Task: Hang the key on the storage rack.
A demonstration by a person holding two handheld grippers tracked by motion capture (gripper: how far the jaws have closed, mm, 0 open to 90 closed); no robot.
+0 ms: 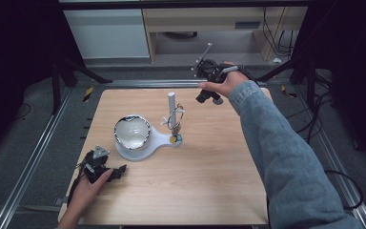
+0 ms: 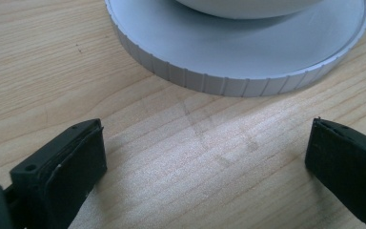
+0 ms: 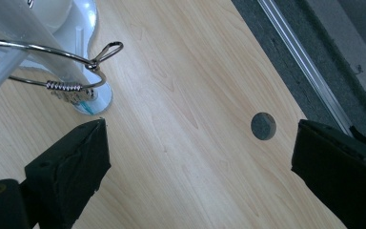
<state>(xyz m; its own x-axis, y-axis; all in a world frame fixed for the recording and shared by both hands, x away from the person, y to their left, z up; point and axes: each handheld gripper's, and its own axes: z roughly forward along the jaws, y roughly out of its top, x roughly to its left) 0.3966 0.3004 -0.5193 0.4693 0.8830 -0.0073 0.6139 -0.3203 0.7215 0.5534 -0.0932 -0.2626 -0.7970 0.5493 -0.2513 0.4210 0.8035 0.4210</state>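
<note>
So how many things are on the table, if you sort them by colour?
White: 2, the stand with its post, and the bowl sitting on it.
Silver: 1, the wire hook around the post.
Black: 2, the left gripper resting on the table and the right gripper held above it.
Total: 5

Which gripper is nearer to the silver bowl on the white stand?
Left. The left gripper rests on the table just in front of the silver bowl; the right gripper is held open, far beyond it.
</note>
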